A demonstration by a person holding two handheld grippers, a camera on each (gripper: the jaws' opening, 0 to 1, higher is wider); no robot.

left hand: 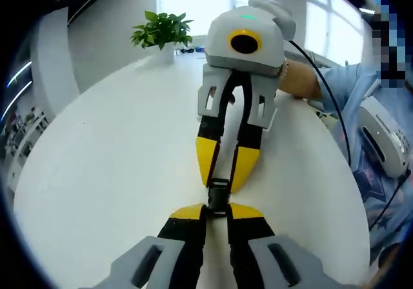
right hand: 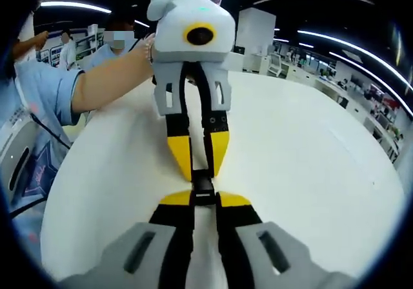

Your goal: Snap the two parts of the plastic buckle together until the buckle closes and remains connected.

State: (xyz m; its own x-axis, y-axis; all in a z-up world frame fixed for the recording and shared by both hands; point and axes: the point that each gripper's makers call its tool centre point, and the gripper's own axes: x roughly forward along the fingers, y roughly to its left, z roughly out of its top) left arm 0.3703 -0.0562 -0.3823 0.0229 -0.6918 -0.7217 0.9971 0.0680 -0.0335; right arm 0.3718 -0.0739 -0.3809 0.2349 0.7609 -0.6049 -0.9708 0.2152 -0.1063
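Both grippers (left hand: pixel 218 210) (right hand: pixel 204 202) pinch buckle (left hand: pixel 218 195).

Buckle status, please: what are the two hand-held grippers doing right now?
Left hand-held gripper and right hand-held gripper shut on buckle, tip to tip over white table. Join unclear. Nothing in the way.

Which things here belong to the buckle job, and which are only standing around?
Job:
- black plastic buckle, held between both tools
- left hand-held gripper, shut on the buckle
- right hand-held gripper, shut on the buckle

Not part of it:
- potted plant at the far edge
- white table, only the work surface
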